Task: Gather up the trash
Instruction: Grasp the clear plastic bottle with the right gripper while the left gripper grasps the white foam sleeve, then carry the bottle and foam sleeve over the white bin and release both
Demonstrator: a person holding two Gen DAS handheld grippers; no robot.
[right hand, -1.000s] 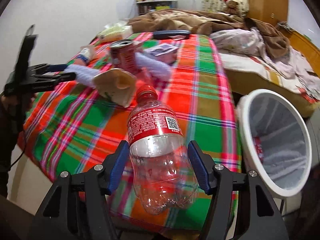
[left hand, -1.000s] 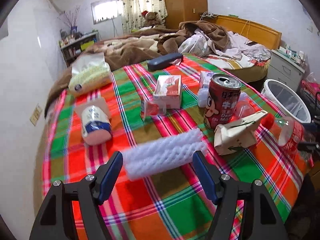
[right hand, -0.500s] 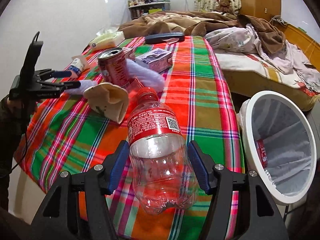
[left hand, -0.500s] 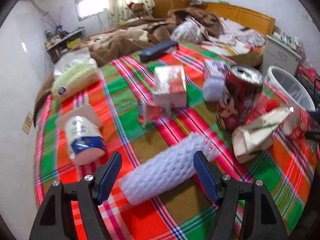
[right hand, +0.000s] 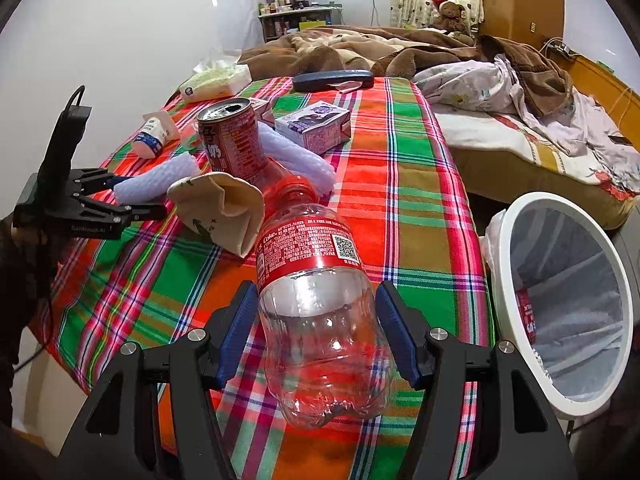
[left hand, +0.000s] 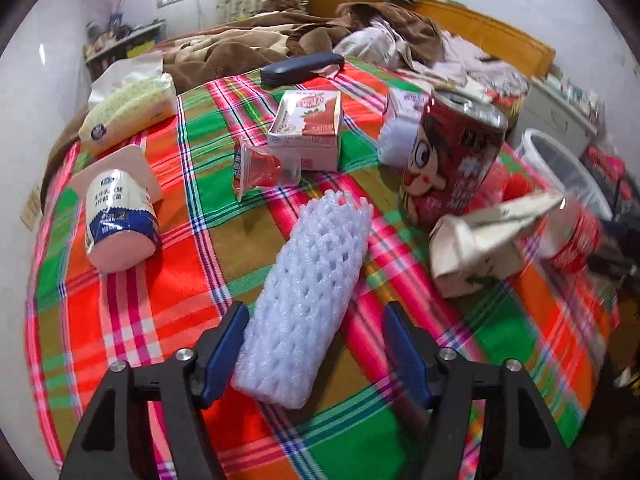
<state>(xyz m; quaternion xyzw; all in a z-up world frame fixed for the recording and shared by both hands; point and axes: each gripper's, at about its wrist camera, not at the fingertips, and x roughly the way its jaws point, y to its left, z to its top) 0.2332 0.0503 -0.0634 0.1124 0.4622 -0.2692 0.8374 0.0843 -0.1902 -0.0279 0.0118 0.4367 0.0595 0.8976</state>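
Left wrist view: the right edge of the frame is motion-blurred, so the red-labelled object at centre right cannot be resolved, and the crumpled paper carton (left hand: 480, 244) is smeared along its upper flap. The red drink can (left hand: 450, 160) hides part of a second foam piece behind it. The white foam net sleeve (left hand: 310, 300), a soft lattice tube, lies on the plaid-covered table (left hand: 160, 280) and runs from lower centre toward frame centre. Its near end sits between the jaws of the left gripper (left hand: 316, 350), which stand open; the left blue pad is touching or nearly touching the sleeve, and a clear gap remains on the right.

Right wrist view: the clear plastic bottle (right hand: 320, 320), empty, with a red label and red cap, has a dented base, and its cap end points toward frame centre. The right gripper (right hand: 318, 332) clamps its jaws on the lower body, holding the bottle above the table edge. The white bin (right hand: 560, 312), at right, is cut by the frame edge; a red-printed item inside it is only partly visible.
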